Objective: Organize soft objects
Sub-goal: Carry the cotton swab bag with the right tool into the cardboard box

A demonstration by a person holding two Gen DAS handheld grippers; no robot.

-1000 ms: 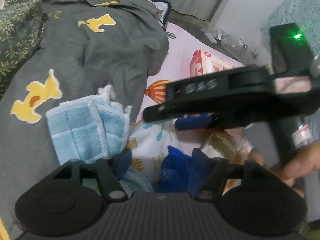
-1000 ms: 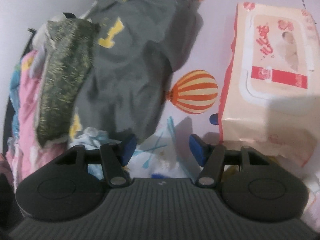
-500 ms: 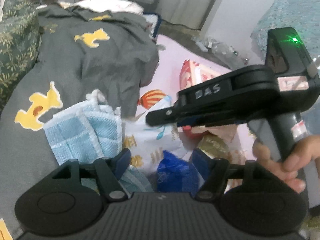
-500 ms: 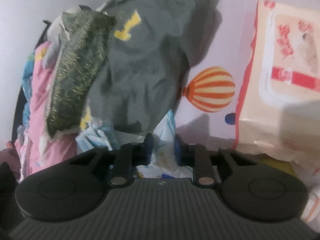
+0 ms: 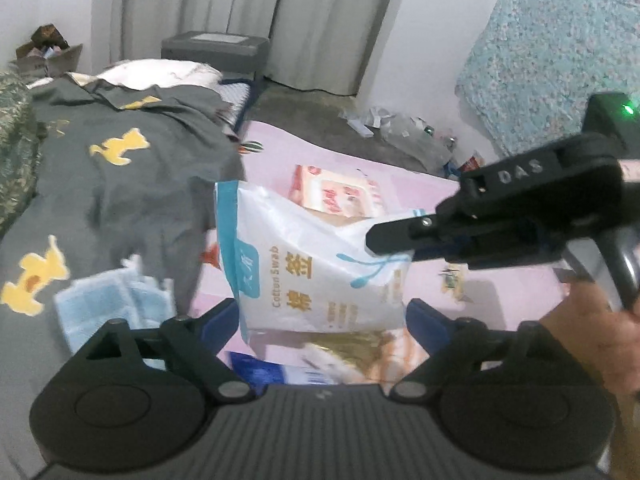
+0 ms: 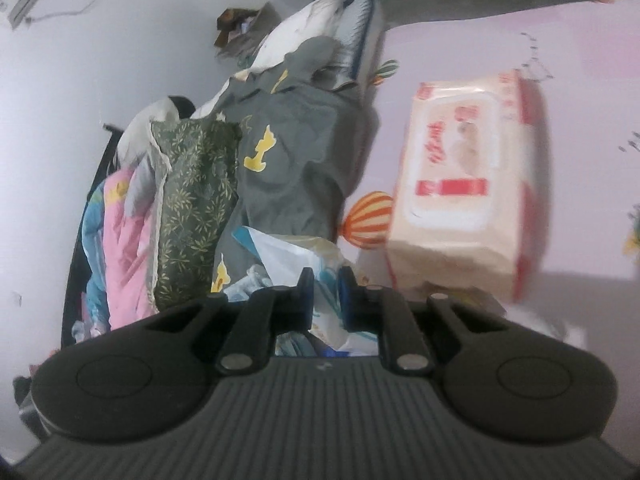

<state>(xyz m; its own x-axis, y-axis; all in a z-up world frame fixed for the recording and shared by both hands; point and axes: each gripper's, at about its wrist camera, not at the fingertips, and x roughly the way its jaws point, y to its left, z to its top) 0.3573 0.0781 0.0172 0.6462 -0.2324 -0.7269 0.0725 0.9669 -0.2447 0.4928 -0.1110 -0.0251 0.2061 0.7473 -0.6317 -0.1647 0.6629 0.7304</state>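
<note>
A white cotton swab bag (image 5: 316,264) with blue print hangs above the pink mat (image 5: 500,280). My right gripper (image 6: 326,284) is shut on its upper right corner and comes in from the right in the left wrist view (image 5: 384,238). The crumpled bag (image 6: 288,256) shows between its blue pads. My left gripper (image 5: 320,320) stands under the bag with its jaws opening. The bag's lower end lies between them, and the pads stay clear of it. A folded light blue towel (image 5: 112,308) lies on the grey blanket (image 5: 120,184).
A pack of wet wipes (image 5: 336,196) (image 6: 460,184) lies on the mat behind the bag. A blue packet (image 5: 272,368) and a gold packet (image 5: 360,356) lie beneath it. A green patterned pillow (image 6: 192,208) and pink bedding (image 6: 120,240) sit left. A hand (image 5: 592,340) holds the right gripper.
The right gripper closed on the cotton swab bag and lifted it off the mat. The left gripper's jaws widened, and it rose and drew back from the blue packet.
</note>
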